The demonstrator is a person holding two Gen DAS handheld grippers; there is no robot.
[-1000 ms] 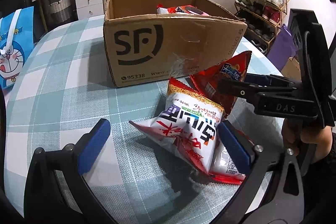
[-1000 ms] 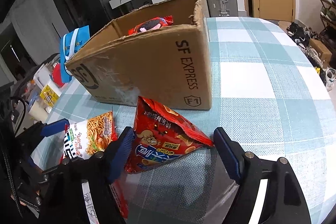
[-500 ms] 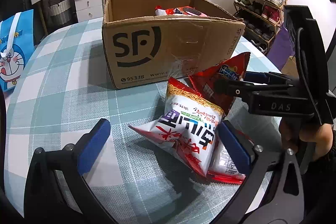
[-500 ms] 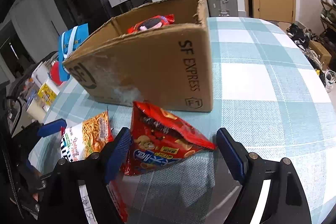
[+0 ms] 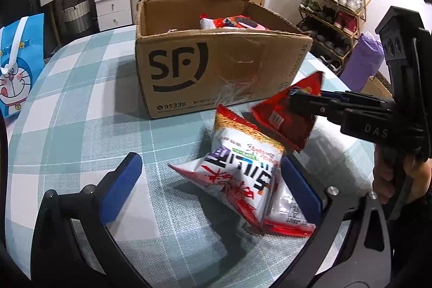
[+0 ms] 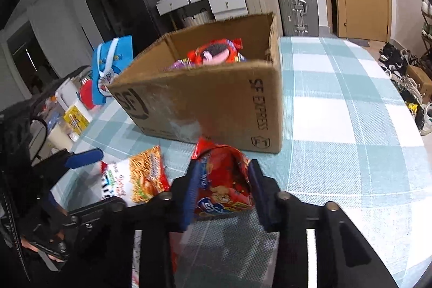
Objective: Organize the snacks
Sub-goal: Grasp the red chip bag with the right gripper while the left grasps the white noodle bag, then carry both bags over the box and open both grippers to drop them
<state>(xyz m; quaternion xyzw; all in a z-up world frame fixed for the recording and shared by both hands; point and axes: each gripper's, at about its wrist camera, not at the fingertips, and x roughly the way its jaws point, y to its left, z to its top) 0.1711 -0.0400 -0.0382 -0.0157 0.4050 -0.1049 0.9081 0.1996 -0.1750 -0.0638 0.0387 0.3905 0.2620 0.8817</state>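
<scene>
My right gripper (image 6: 222,189) pinches the red bag (image 6: 224,180), lifted just in front of the box (image 6: 216,99). I'd raise it above the rim before releasing. My left gripper (image 5: 213,188) gapes wide around the noodle bag (image 5: 240,169) on the table (image 5: 81,99).

A red snack bag (image 6: 224,185) is seen pinched at both sides and raised off the checked cloth, tilted, just in front of the open cardboard box (image 5: 216,72). A white and orange noodle packet (image 5: 243,166) is found lying tilted on another packet (image 5: 289,212), beside the red bag and near the box front. Red and pink packets (image 6: 216,53) are observed inside the box.
</scene>
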